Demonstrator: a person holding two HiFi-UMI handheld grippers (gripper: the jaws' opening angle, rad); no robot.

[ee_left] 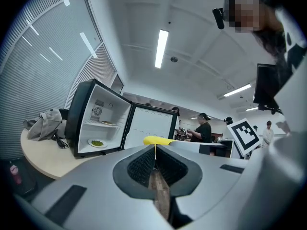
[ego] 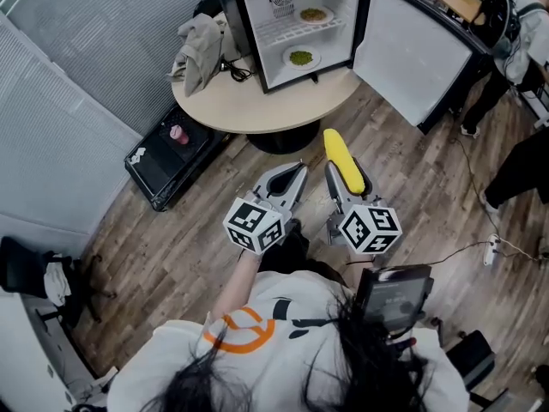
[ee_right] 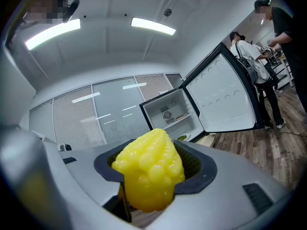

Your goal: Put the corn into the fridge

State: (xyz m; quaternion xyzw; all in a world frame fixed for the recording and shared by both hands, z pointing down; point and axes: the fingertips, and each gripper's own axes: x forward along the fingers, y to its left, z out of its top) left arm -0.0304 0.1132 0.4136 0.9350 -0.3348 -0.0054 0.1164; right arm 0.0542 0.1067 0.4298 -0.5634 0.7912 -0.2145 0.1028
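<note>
A yellow corn cob [ego: 342,160] juts forward from my right gripper [ego: 347,183], whose jaws are shut on it. In the right gripper view the corn [ee_right: 149,170] fills the space between the jaws. My left gripper [ego: 288,181] hangs beside it, jaws shut with nothing between them; in its own view the left gripper [ee_left: 154,158] shows only a thin slit. The small black fridge [ego: 300,24] stands on the round table [ego: 257,101] ahead, its door [ego: 409,54] swung wide to the right. The fridge [ee_right: 173,115] also shows in the right gripper view, as does the fridge [ee_left: 98,123] in the left.
Two plates of food sit inside the fridge, one on the shelf [ego: 314,14], one on the floor [ego: 301,57]. A grey cloth [ego: 198,45] lies on the table's left. A black case [ego: 167,157] stands on the wood floor left of the table. People [ego: 515,33] stand at right.
</note>
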